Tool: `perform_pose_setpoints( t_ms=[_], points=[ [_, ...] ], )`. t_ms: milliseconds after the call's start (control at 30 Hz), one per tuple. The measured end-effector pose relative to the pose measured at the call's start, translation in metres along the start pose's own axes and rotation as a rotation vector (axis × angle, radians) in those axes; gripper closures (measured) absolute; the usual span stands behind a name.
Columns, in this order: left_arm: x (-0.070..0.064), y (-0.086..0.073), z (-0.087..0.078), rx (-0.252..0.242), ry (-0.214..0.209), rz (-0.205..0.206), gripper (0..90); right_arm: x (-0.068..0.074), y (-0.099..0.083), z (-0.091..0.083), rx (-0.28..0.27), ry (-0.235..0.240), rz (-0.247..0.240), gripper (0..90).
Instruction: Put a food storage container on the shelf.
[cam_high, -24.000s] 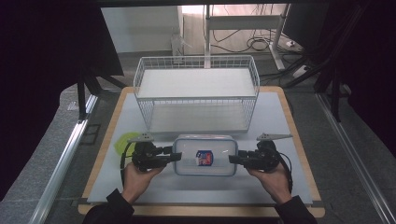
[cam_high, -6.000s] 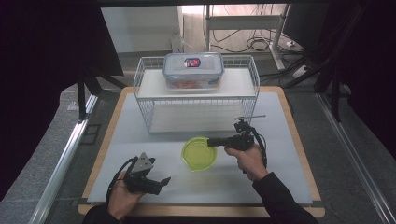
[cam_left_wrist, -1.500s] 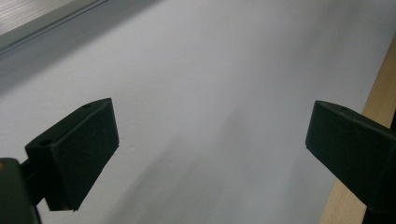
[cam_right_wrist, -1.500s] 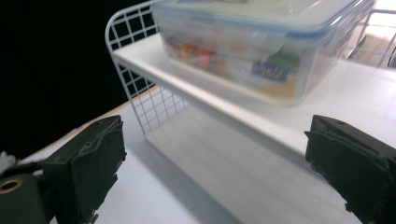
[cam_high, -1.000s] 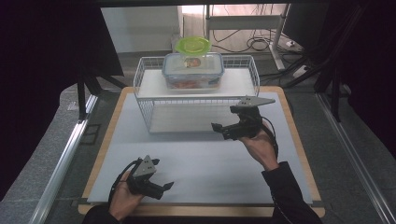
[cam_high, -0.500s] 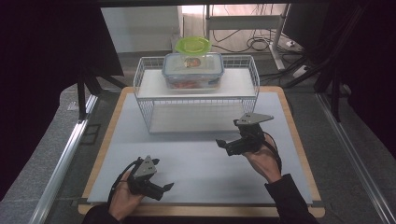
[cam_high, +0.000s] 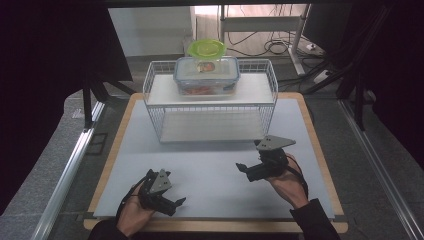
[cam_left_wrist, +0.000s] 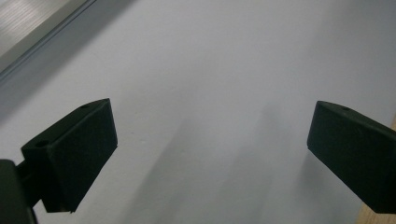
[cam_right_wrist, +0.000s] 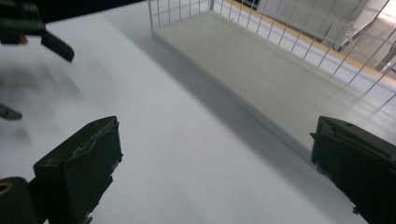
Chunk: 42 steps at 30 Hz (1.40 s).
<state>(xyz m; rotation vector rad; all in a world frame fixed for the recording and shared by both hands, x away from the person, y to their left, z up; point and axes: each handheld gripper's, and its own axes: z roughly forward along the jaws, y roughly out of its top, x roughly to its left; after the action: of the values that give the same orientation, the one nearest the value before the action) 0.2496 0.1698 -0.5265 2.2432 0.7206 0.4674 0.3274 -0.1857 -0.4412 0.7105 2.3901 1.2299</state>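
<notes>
Green lid (cam_high: 206, 49) atop clear container (cam_high: 206, 76) (on rack); both claws gaping, empty.

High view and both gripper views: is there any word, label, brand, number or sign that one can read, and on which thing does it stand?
No text can be read in these pictures.
Clear box on the wire rack: something coloured shows through its lid, too small and blurred to read.
Green lid: no print visible.
Left gripper and right gripper: no marking legible.
</notes>
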Motion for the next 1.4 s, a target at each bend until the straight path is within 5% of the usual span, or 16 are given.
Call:
perform_pose_setpoints(
  t_ms=[733,1200,1400],
  points=[
    [0.0,0.0,0.003,-0.016,-0.068,-0.042,1.5,0.006,-0.059,-0.015,0.038,-0.038,0.07,0.9],
    [-0.001,-0.001,0.005,-0.002,-0.076,-0.034,2.1,0.0,-0.093,-0.001,0.185,-0.027,0.113,0.7],
    [0.0,-0.001,0.005,-0.008,-0.081,-0.04,2.1,0.001,-0.093,0.001,0.196,-0.037,0.099,0.8]
  ],
)
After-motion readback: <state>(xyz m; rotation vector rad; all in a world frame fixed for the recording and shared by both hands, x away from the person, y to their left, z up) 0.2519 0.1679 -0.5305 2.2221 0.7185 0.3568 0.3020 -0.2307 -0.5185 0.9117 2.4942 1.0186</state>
